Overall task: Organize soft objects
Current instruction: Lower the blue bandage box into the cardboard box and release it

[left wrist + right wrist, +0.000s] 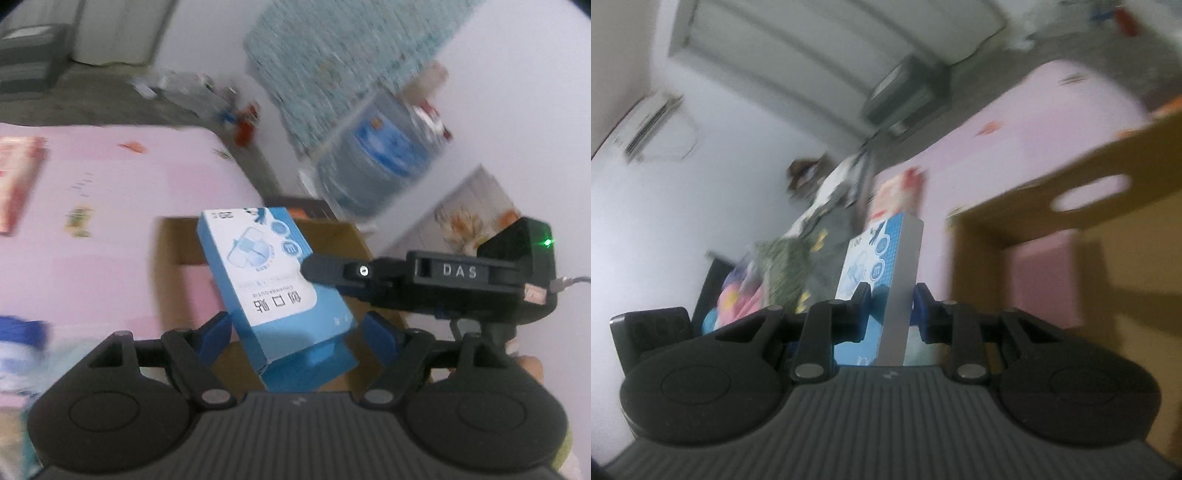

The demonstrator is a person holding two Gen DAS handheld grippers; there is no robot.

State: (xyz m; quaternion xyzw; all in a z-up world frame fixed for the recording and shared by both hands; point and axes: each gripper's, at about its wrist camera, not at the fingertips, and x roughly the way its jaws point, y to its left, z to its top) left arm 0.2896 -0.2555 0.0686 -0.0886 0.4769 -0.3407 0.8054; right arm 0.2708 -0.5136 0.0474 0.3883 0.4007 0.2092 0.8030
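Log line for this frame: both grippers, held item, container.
left gripper: open around box | right gripper: shut on blue-and-white cardboard box | brown cardboard carton: open, beside box | views blurred

1. My left gripper [293, 328] sits at the bottom centre, its blue pads spread either side of the blue-and-white box [273, 284].
2. From the right edge my right gripper [308, 267] pinches that box on its upper side.
3. A cardboard box [177, 240] lies behind, on the pink surface [110, 206].
4. A blurred water jug [373, 162] shows upper right.
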